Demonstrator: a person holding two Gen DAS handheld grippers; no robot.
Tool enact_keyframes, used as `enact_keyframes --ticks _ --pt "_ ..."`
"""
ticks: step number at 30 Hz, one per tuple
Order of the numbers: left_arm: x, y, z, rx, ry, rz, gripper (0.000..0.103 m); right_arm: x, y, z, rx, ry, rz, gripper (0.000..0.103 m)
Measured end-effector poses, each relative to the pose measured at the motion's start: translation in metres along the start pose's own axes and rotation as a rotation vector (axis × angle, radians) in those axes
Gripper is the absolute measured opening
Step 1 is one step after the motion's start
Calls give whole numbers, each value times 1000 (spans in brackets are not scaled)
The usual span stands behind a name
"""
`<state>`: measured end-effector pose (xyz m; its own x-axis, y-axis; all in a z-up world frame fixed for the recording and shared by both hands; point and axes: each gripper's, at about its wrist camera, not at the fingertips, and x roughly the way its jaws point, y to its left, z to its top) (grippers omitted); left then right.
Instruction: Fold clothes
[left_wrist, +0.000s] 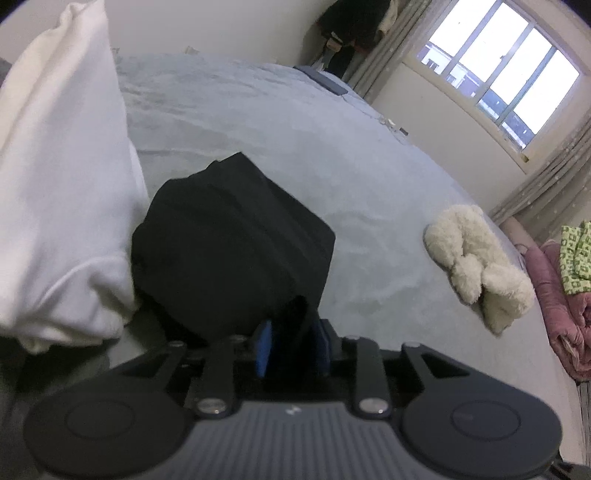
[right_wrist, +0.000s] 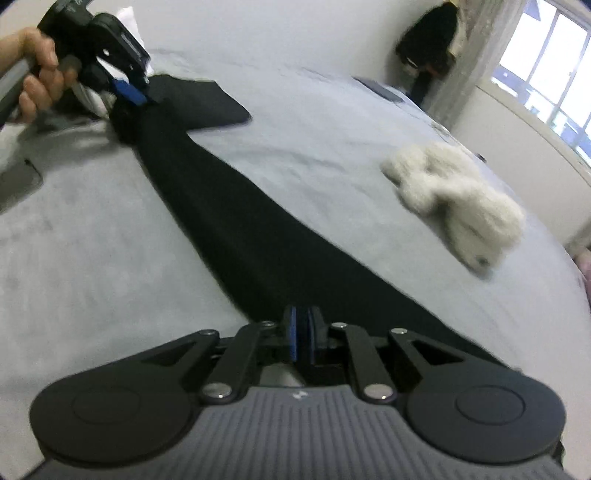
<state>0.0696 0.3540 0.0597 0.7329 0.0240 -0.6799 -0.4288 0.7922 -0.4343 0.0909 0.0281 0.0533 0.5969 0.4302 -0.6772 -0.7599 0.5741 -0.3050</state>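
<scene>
Right gripper (right_wrist: 301, 338) is pinched on the near end of the black garment (right_wrist: 236, 206). The cloth runs as one long strip across the bed (right_wrist: 92, 240) toward 11 o'clock, where the left gripper (right_wrist: 135, 96) is clamped on the far end. Both ends are held, so neither's nearer. White pillow (left_wrist: 62, 177) sits just beside it. No readable labels or writing anywhere.
</scene>
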Motion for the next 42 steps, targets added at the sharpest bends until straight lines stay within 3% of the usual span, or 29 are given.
enact_keyframes --ticks 3,10,14,15,18,19,21,23,24,26,29,31,36,38,39,40,42 --pt "3 1 -4 -4 24 -10 28 25 12 11 24 24 34 12" --pt "5 1 -5 12 40 11 28 33 11 39 80 -22 175 10" --pt "11 -7 -8 56 52 44 28 53 -12 66 179 -57 121 13" --pt "11 -6 -8 54 52 44 27 62 -15 72 186 -52 127 15" --pt "11 -3 -7 51 54 58 26 90 -15 87 156 -29 147 43" --pt "11 -2 -7 46 53 62 25 98 -10 90 127 -25 154 44" --pt "9 1 -4 18 44 63 25 113 -1 95 99 -14 180 44" --pt "8 3 -3 4 40 62 25 123 10 99 66 -4 202 14" --pt "8 3 -3 3 42 65 24 126 17 102 29 -3 198 4" --pt "11 4 -4 7 54 86 20 124 26 110 -2 -26 148 4" --pt "13 4 -4 14 64 123 15 119 25 115 71 -85 44 4" --pt "15 0 -6 38 62 146 15 128 34 109 86 -59 28 4" --pt "14 -1 -7 68 49 150 15 135 69 105 -57 -70 -105 12" --pt "13 3 -6 51 47 135 15 118 55 106 40 -117 -94 13" --pt "12 3 -5 49 44 130 15 107 45 106 117 -149 -94 20" --pt "10 1 -4 58 41 132 15 95 35 103 192 -179 -88 21" --pt "3 -4 -1 72 27 149 19 76 29 96 263 -204 -22 21"
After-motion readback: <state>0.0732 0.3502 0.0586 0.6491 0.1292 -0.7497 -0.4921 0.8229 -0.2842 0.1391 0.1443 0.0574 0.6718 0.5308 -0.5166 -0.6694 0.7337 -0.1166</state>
